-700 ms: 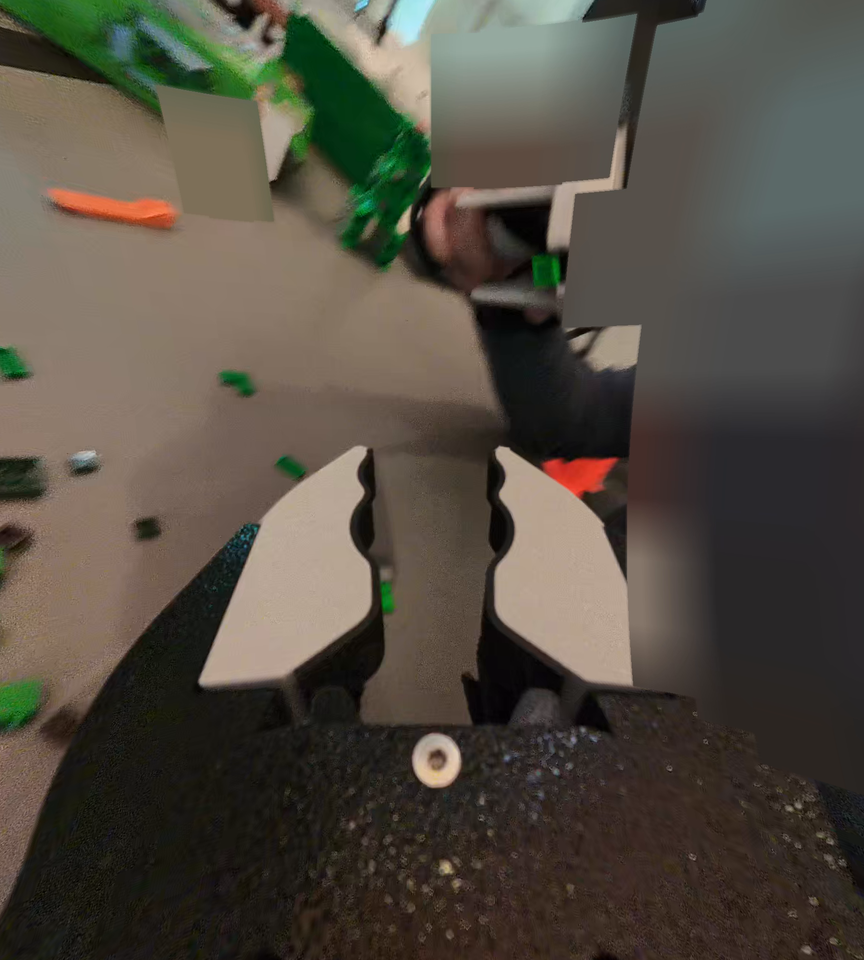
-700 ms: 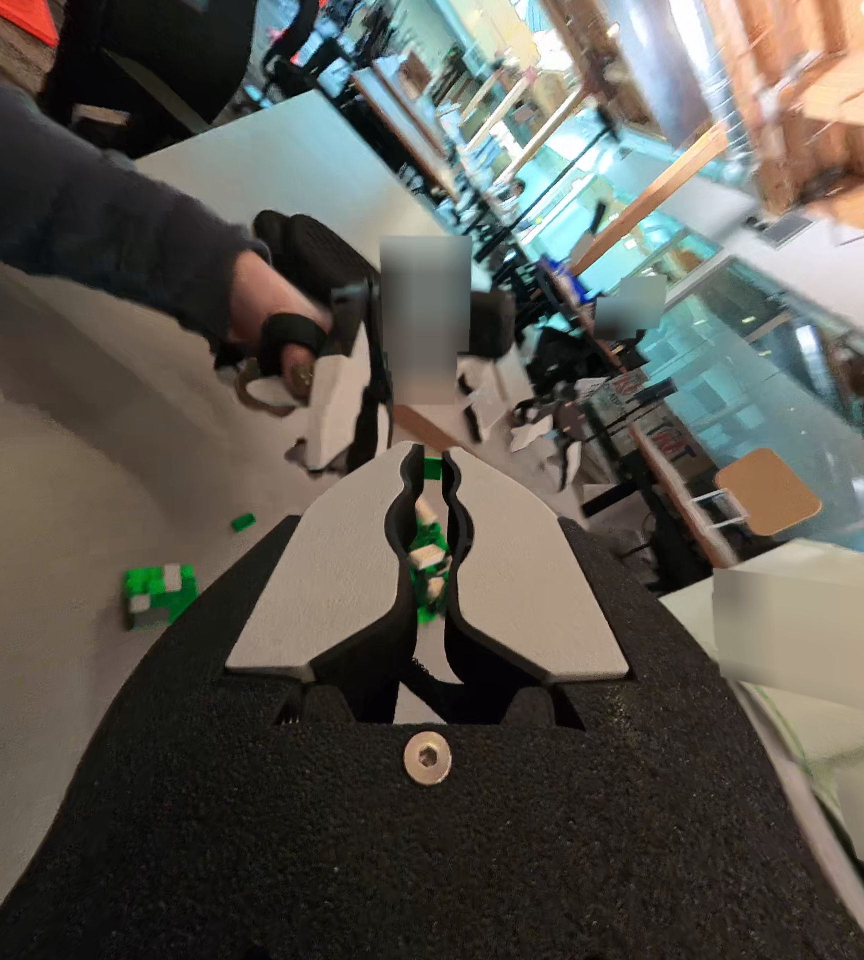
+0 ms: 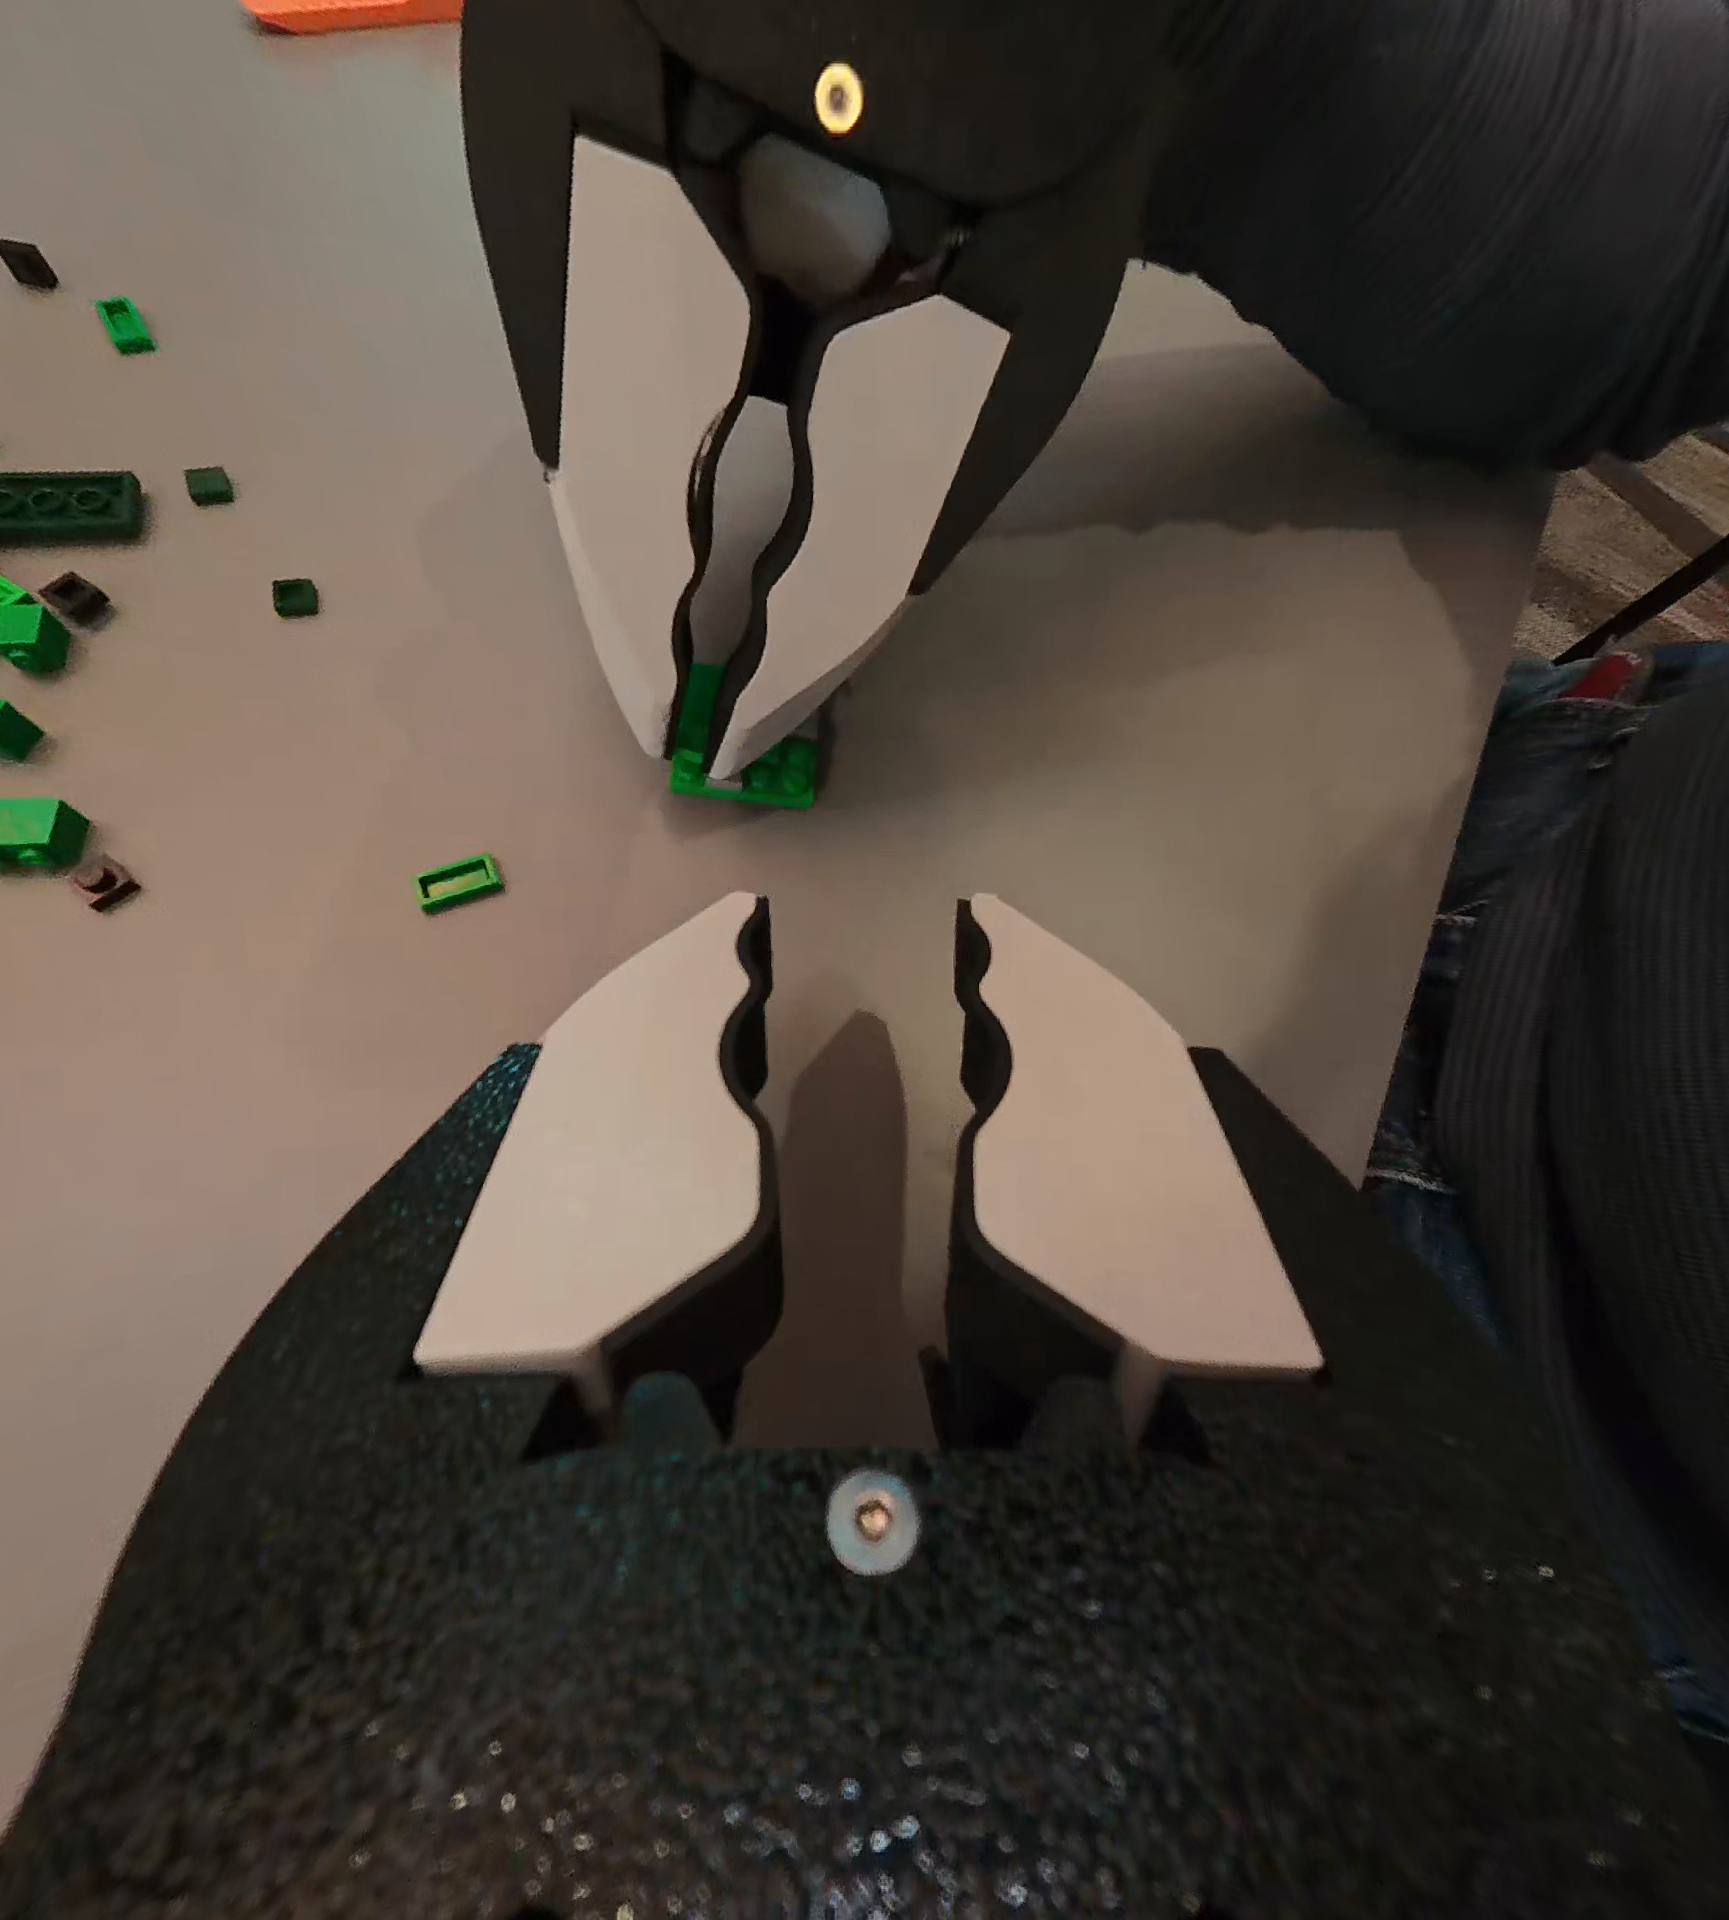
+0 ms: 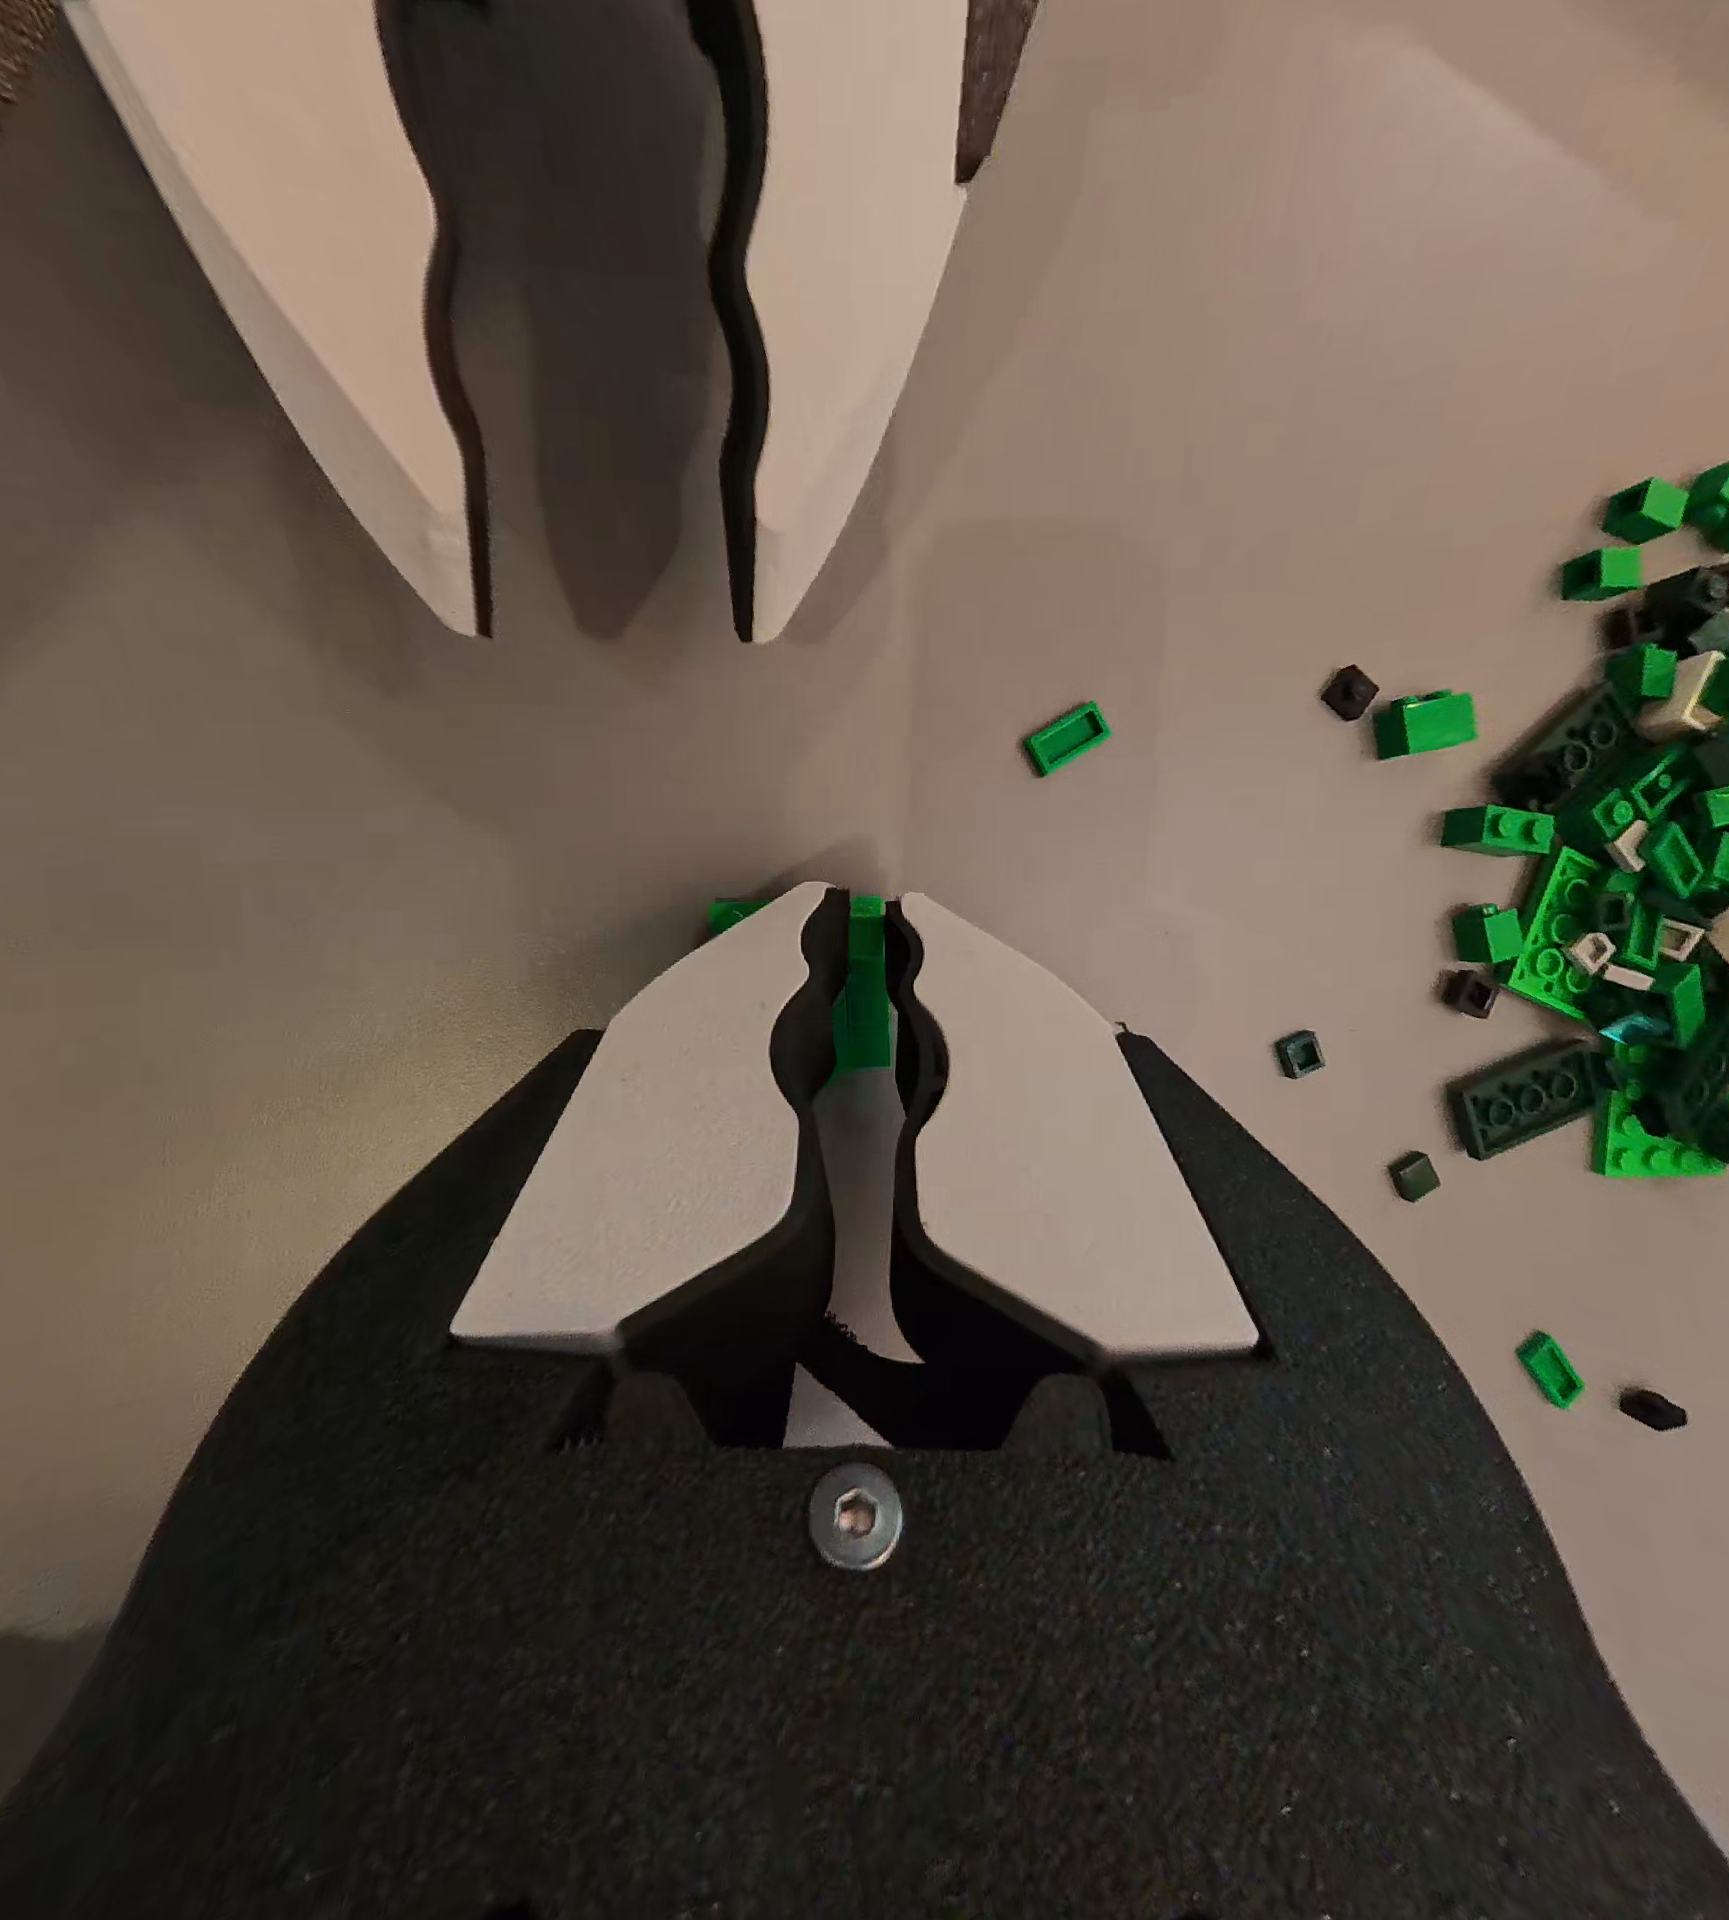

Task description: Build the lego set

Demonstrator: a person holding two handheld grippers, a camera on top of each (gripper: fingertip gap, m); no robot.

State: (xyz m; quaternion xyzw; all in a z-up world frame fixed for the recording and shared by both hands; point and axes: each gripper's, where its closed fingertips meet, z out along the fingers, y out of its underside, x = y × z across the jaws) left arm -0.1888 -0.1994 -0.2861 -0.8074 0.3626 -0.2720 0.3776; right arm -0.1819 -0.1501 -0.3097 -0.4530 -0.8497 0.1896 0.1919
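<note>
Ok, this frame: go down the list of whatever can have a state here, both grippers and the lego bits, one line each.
Left gripper: open, empty, above the bare table.
Right gripper: shut on green brick, tips down at the table.
Green brick: upright between the fingers, its lower end on the green plate.
Green plate: flat on the table, studs up.
Brick pile: loose, unsorted.
Green tile: lying loose, apart from the pile.

Grey table (image 3: pixel 216 1091) (scattered, perhaps heaped, bricks (image 4: pixel 1670 883)).
</note>
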